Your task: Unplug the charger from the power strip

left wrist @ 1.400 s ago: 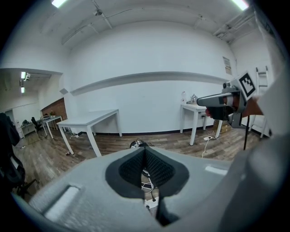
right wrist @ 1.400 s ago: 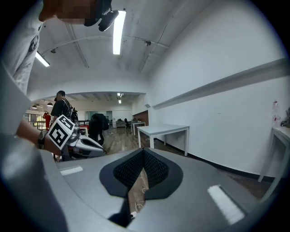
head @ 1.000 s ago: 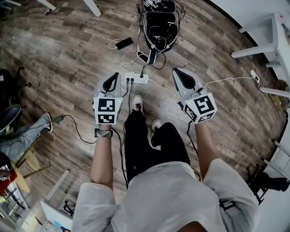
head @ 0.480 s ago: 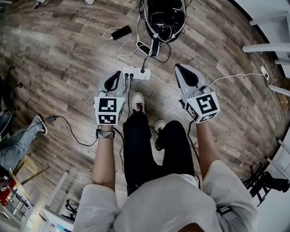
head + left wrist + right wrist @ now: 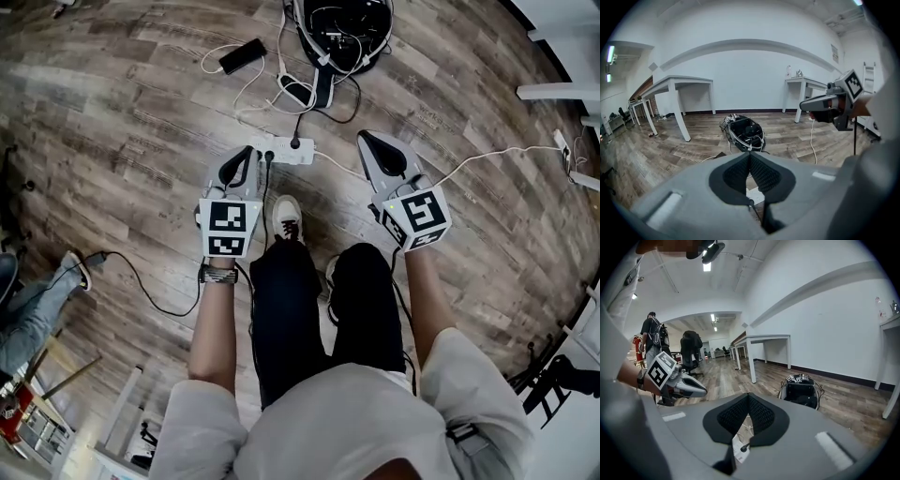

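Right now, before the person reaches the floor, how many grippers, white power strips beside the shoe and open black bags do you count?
Grippers: 2 (left gripper, right gripper)
White power strip: 1
Open black bag: 1
Total: 4

Bright, even light from ceiling strips (image 5: 707,266) casts only soft shadows on the wood floor (image 5: 122,141), while fisheye bending and dark corners ring both gripper views.
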`<state>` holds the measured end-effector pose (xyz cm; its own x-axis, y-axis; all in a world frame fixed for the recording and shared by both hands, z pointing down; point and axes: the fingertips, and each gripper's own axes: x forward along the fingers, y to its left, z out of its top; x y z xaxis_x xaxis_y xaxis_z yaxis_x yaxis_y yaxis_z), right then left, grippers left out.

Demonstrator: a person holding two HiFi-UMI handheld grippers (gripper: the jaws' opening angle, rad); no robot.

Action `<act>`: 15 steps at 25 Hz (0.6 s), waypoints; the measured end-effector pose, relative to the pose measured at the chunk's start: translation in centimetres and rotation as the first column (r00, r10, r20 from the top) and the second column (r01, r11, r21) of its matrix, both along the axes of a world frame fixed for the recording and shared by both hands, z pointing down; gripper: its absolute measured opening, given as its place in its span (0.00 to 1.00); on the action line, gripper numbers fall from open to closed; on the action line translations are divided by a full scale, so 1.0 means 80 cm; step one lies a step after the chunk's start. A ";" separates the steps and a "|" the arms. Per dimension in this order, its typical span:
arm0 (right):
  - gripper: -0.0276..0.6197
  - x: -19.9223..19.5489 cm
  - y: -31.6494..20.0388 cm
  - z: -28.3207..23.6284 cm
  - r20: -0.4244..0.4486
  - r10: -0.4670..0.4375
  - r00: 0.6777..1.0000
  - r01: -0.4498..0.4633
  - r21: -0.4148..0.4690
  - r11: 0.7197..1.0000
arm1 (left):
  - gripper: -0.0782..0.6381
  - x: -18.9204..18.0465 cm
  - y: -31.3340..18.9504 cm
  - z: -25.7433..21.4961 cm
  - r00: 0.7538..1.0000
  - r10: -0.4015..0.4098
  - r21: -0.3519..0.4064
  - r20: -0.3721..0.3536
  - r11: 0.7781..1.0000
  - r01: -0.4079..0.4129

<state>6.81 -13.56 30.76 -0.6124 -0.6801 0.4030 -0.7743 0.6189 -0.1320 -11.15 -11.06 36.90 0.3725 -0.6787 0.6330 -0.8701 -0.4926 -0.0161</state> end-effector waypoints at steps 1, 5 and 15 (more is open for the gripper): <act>0.05 0.000 0.000 0.014 0.000 -0.001 1.000 0.001 -0.003 1.000 | 0.12 0.002 0.001 0.014 1.000 0.001 -0.006 -0.005 1.000 -0.001; 0.05 -0.005 -0.003 0.068 -0.016 -0.011 1.000 0.011 0.001 1.000 | 0.12 -0.004 0.003 0.080 1.000 -0.005 -0.041 0.012 0.999 0.006; 0.05 -0.008 0.001 0.224 -0.096 -0.051 0.994 0.046 -0.055 0.997 | 0.12 -0.021 0.022 0.230 0.998 -0.057 -0.140 0.039 0.988 0.062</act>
<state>6.18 -13.50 48.70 -0.6003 -0.6267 0.4970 -0.7542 0.6503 -0.0908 -12.80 -9.26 55.34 0.3103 -0.6020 0.7358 -0.8979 -0.4398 0.0188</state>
